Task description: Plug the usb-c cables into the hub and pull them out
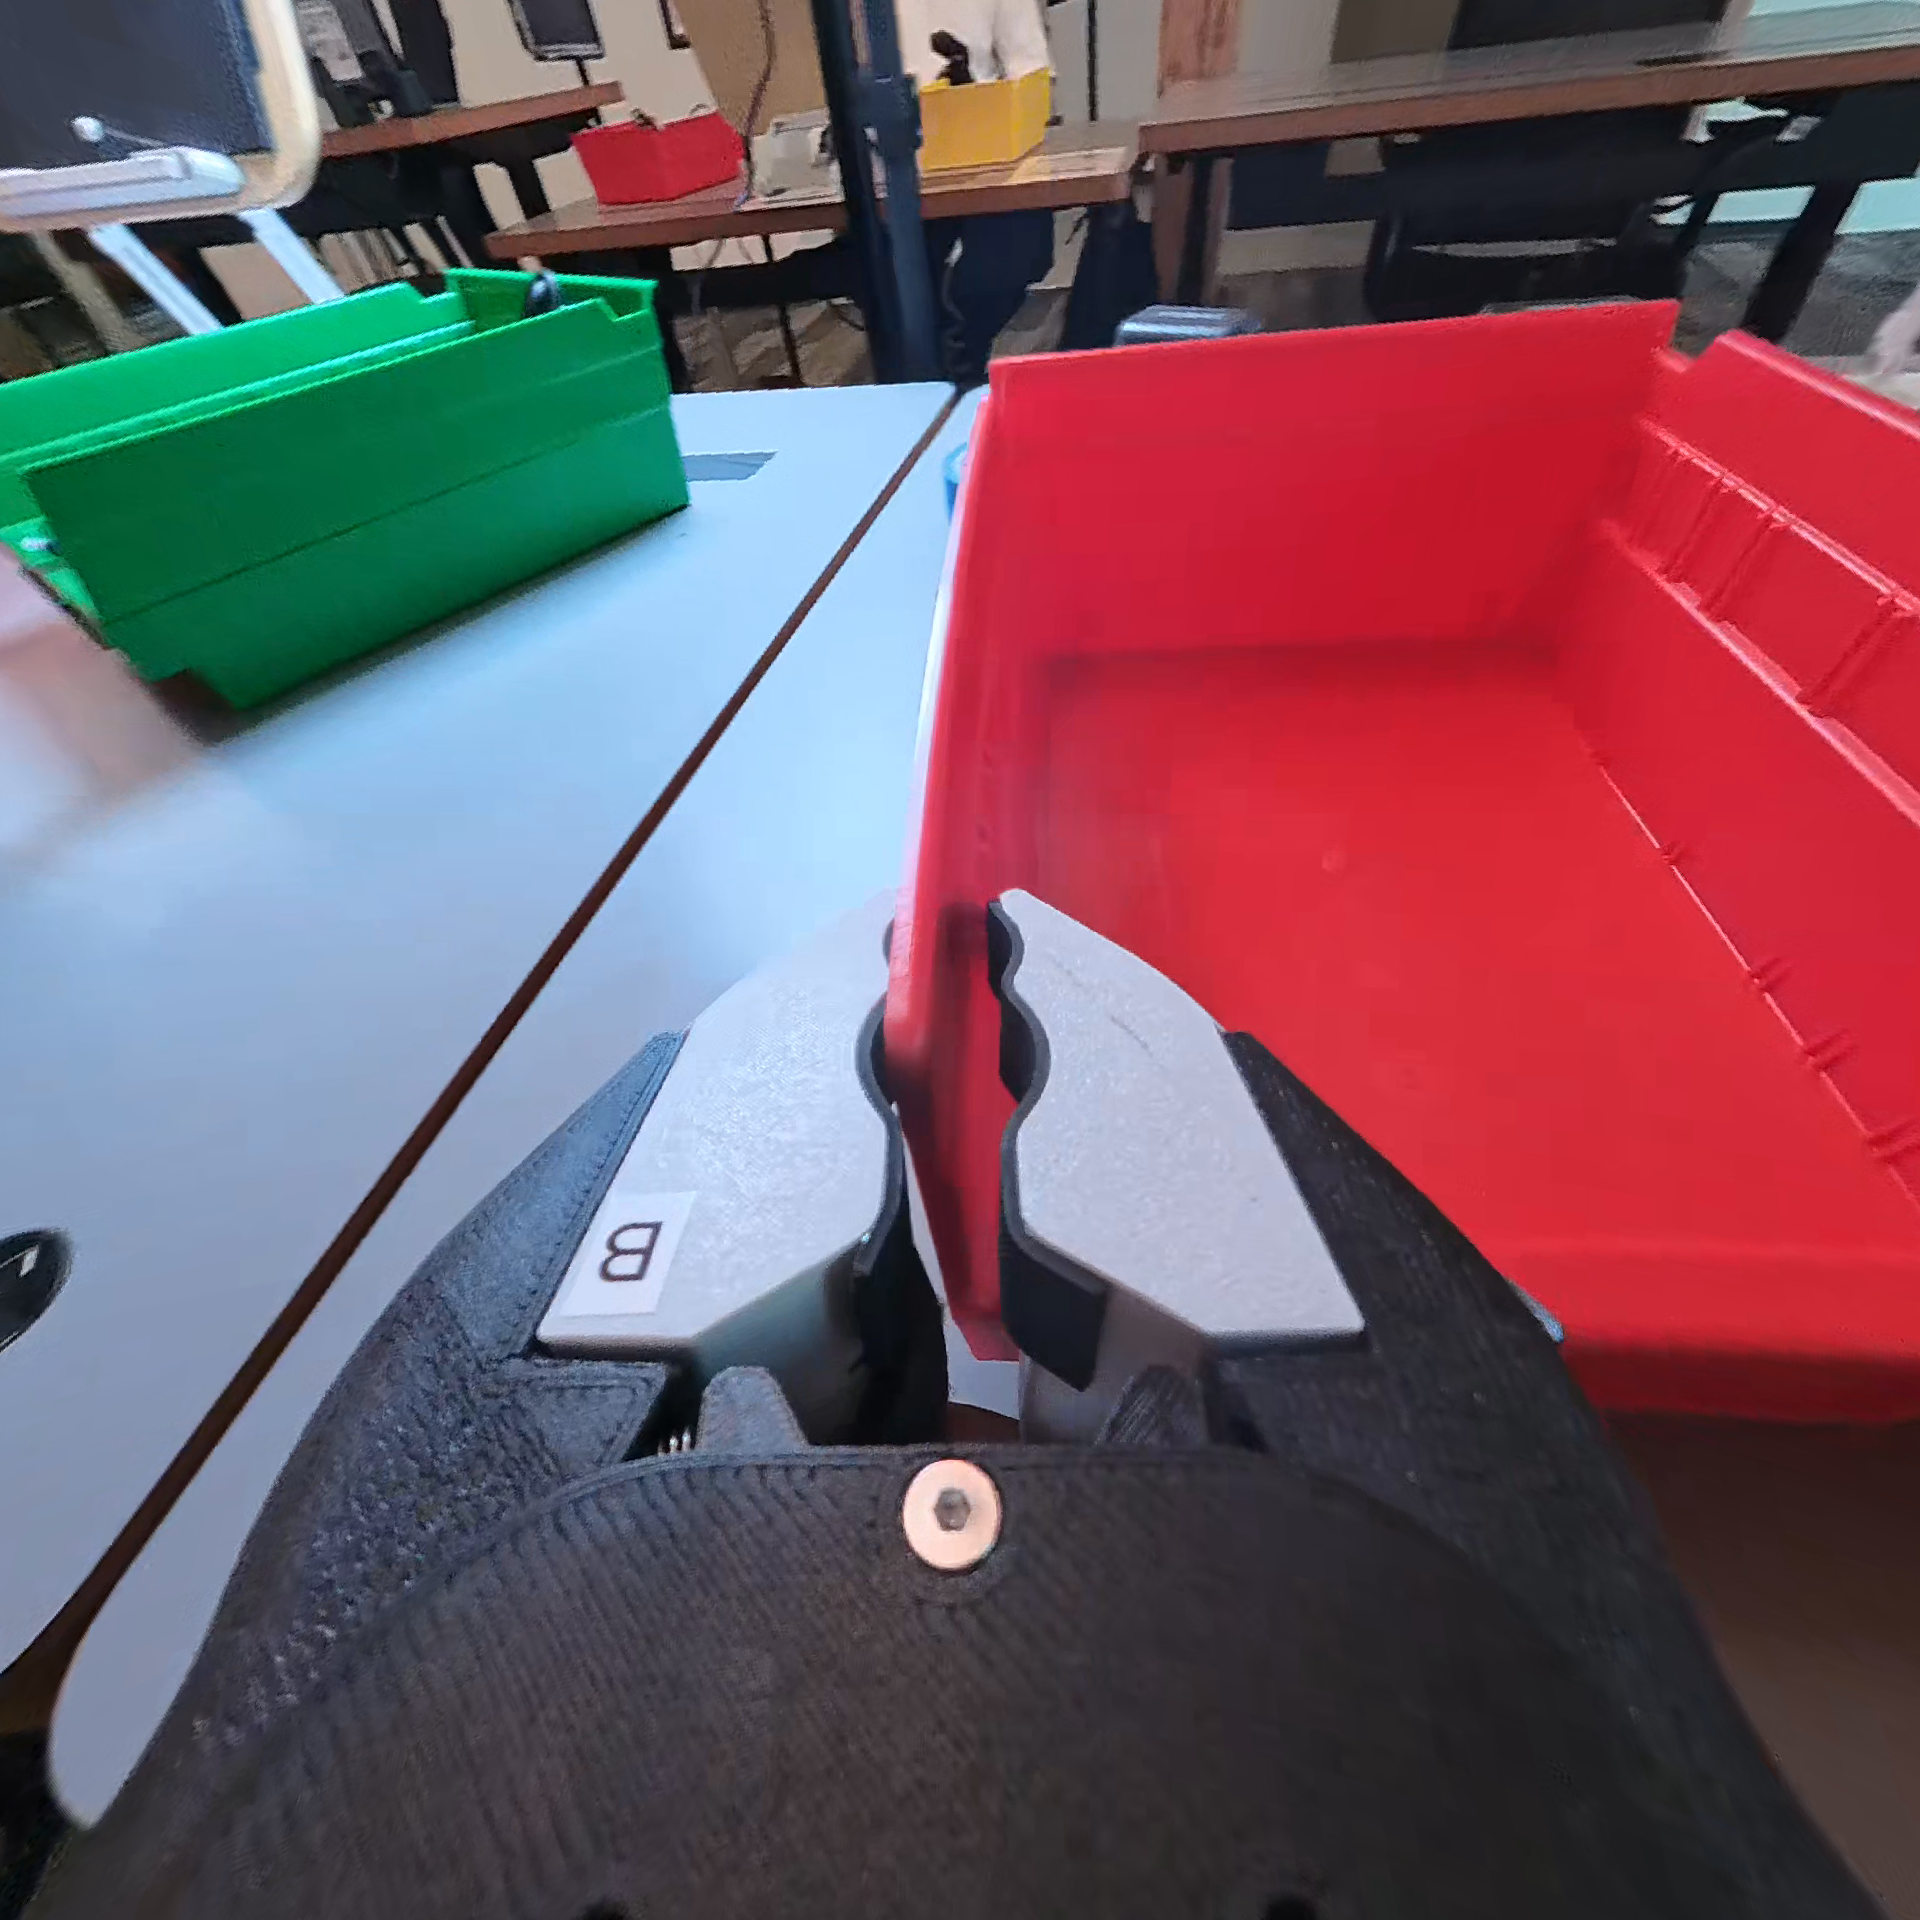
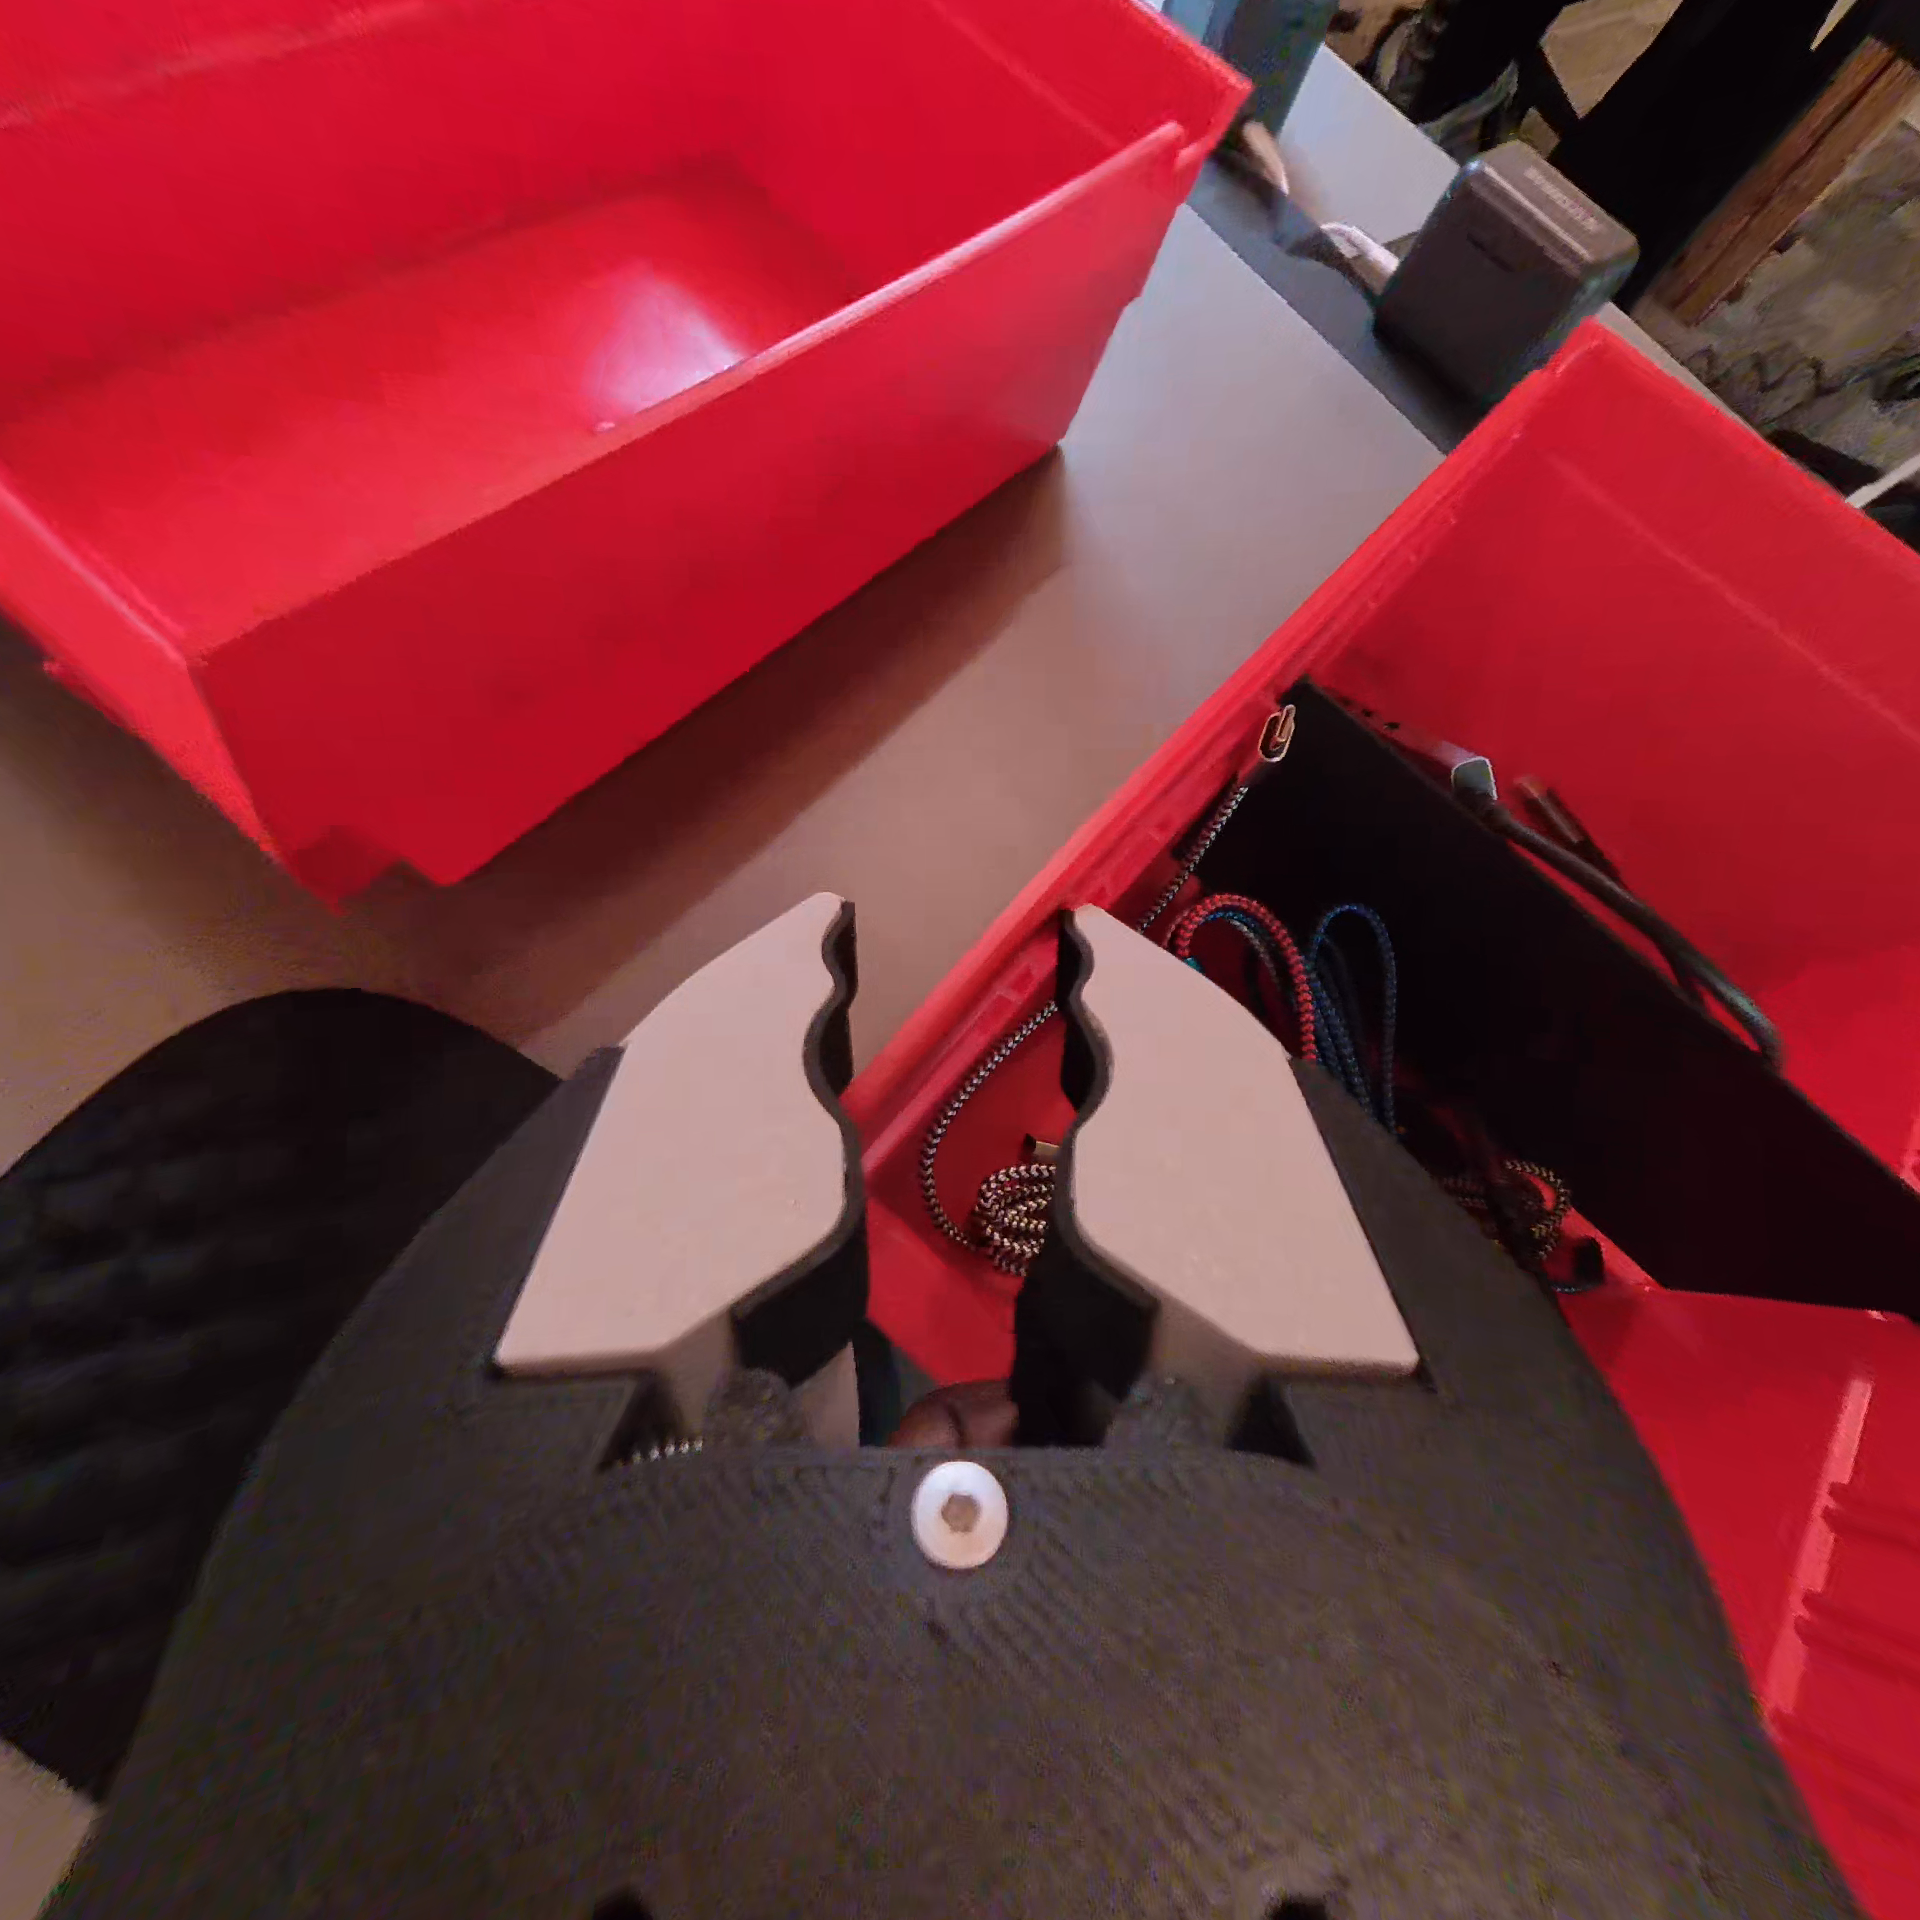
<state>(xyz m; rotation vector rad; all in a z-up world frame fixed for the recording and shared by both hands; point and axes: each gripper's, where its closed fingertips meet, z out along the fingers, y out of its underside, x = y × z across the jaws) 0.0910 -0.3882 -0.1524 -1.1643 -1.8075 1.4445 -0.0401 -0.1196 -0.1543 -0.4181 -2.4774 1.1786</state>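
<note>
Over the tabletop's seam edge, left gripper (image 1: pixel 940 1023) clamped the empty red bin (image 1: pixel 1351 831) wall; right gripper (image 2: pixel 956 997), jaws parted, straddled the second bin (image 2: pixel 1662 582) rim above braided usb-c cables (image 2: pixel 1278 966); advise gripping a plug squarely.

soft indoor light, wide-angle edge warping, blurred background, dimmer right view.

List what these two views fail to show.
- Hub: not identifiable in either view; a black panel covers much of the cable bin.
- Cables: ends partly hidden by the right gripper fingers.
- Green bin contents: walls block them, left wrist view.
</note>
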